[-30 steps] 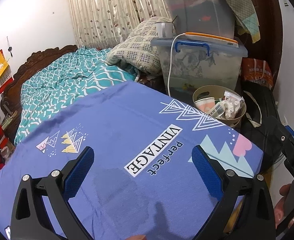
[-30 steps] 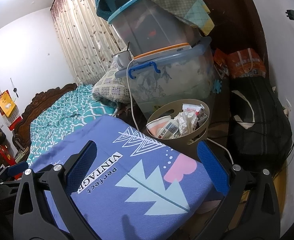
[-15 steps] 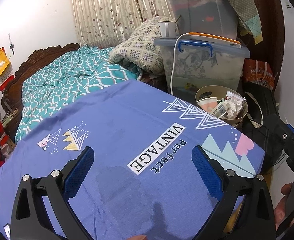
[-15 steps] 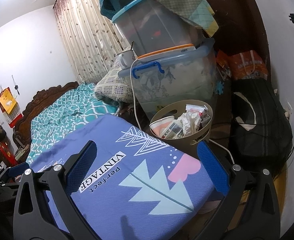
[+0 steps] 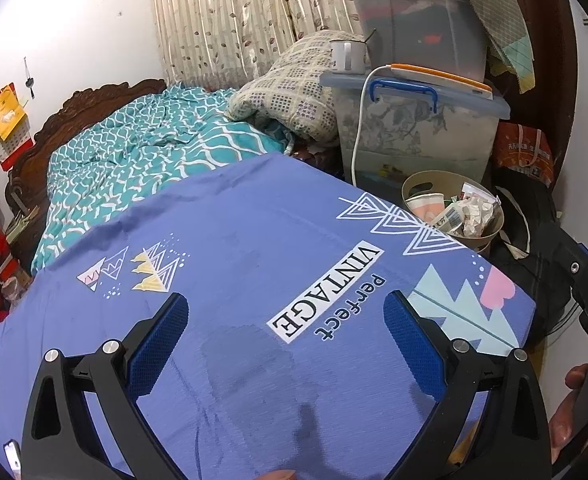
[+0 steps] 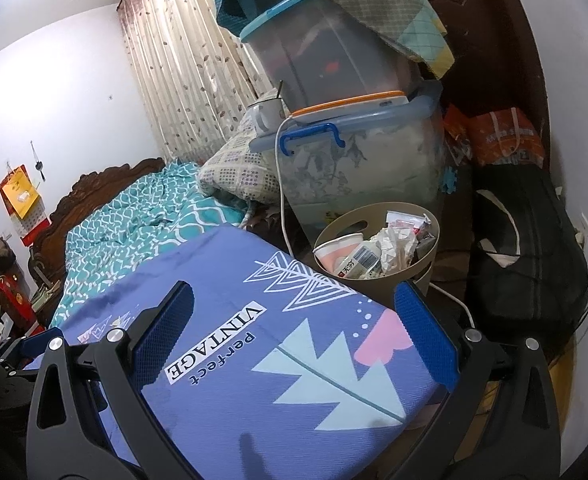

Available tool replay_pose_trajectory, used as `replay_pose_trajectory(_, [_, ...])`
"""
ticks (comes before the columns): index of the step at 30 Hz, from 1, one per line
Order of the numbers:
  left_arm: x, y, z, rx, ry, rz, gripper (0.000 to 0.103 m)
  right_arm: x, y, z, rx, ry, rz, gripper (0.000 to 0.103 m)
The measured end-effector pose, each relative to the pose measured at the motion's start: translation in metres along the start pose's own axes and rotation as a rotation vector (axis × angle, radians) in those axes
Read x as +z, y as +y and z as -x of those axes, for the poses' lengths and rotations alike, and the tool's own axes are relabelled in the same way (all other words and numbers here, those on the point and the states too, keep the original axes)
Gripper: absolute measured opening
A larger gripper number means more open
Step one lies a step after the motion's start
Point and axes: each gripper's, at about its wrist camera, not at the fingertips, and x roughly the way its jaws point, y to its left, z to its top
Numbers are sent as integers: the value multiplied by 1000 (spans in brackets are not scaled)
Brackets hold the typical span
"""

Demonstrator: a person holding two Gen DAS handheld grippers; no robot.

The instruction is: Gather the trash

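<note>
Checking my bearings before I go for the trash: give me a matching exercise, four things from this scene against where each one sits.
Things:
1. paper cup
2. mug
3. orange bag
4. white cable

Places:
A. on the lid of the lower storage box, beside the upper box
B. hanging down the front of the lower storage box
C. inside the beige bin, on its left side
D. atop the black bag, right of the boxes

Pairs: 1-C, 2-A, 3-D, 4-B
</note>
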Motion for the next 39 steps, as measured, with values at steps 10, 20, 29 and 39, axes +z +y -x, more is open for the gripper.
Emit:
replay_pose_trajectory(10, [-5,18,-8,16,18,41,94,-3,21,-10,-13,38,64,100])
replay_pose_trajectory(20, [0,34,0,71,-43,77,94,-1,43,-18,-22,86,143,100])
replay_pose_trajectory(29, [4,31,4,140,-53,59,94,9,47,-6,-33,63,167,100])
replay_pose_trajectory(39, [10,31,11,136,-89,67,94,6,52,-3,-26,56,174,100])
